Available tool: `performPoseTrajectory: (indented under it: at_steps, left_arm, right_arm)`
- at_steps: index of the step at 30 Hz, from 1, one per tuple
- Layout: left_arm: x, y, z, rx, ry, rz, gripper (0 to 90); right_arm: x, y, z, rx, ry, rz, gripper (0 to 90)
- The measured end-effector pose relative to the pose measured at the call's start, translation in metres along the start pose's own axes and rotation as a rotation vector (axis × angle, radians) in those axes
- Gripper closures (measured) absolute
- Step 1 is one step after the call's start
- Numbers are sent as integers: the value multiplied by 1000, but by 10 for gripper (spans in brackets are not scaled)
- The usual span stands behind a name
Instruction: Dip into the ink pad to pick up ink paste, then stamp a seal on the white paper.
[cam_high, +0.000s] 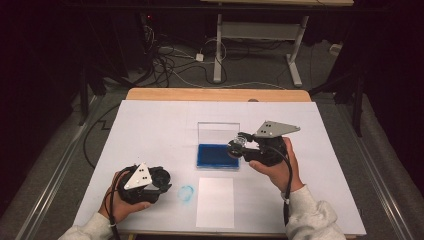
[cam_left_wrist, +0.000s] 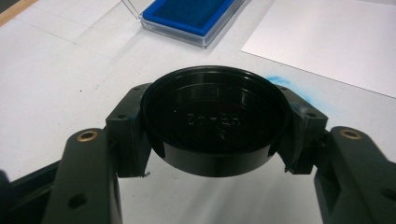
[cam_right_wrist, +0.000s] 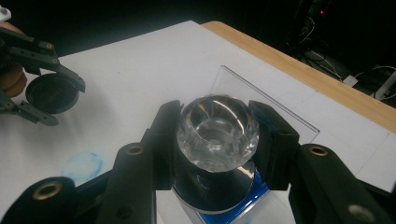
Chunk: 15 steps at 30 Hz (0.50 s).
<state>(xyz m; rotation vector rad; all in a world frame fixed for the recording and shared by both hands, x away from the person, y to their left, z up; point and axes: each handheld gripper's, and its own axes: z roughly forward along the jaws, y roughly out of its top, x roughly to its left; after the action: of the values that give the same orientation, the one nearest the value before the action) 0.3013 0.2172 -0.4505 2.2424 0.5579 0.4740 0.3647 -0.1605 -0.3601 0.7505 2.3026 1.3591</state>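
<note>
My left gripper (cam_left_wrist: 215, 135) is shut on a black round cap (cam_left_wrist: 215, 119), hollow side towards its camera, held just above the white table cover at the front left (cam_high: 161, 178). My right gripper (cam_right_wrist: 217, 140) is shut on the clear faceted knob of a stamp (cam_right_wrist: 217, 130), whose round dark base hangs over the blue ink pad (cam_right_wrist: 259, 193). From the high view, that right gripper (cam_high: 236, 146) sits at the right edge of the ink pad (cam_high: 215, 155), which lies in a clear case with its lid (cam_high: 218, 131) standing upright behind it.
A white sheet of paper (cam_high: 215, 202) lies in front of the ink pad, near the table's front edge. A round blue stamp mark (cam_high: 186, 194) stains the cover between the sheet and my left gripper. The wooden table edge (cam_high: 215, 94) runs along the back; cables lie on the floor beyond it.
</note>
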Motion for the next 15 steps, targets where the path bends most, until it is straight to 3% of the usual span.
performPoseTrajectory:
  at_steps: [15]
  left_arm:
    - [-1, 2, 6, 10, -6, 5, 364]
  right_arm:
    - [1, 4, -7, -26, 13, 5, 566]
